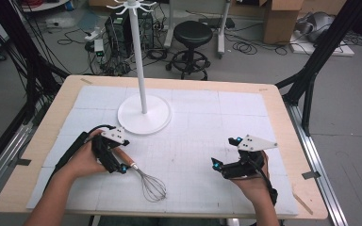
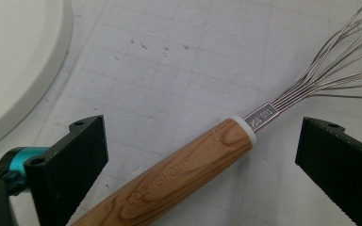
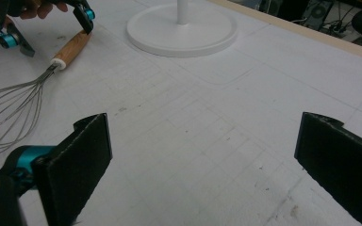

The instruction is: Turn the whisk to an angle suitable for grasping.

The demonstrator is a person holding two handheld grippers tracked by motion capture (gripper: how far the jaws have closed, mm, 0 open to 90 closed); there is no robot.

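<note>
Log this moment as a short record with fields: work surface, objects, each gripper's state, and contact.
surface: white gridded mat on a wooden table
whisk: lies flat on the mat, wooden handle toward the left gripper, wires pointing away from it
stand: white pole on a round base, upright behind the whisk
left gripper: open, jaws on either side of the whisk handle, not clamped
right gripper: open, over bare mat, holding nothing
contact: neither gripper grips anything

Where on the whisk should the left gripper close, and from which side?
Grip the whisk on its wooden handle, not the springy wire loops. It lies flat on the table mat, so come from above. The left gripper, open, already straddles the handle just behind its white collar; lower and close across it.
</note>
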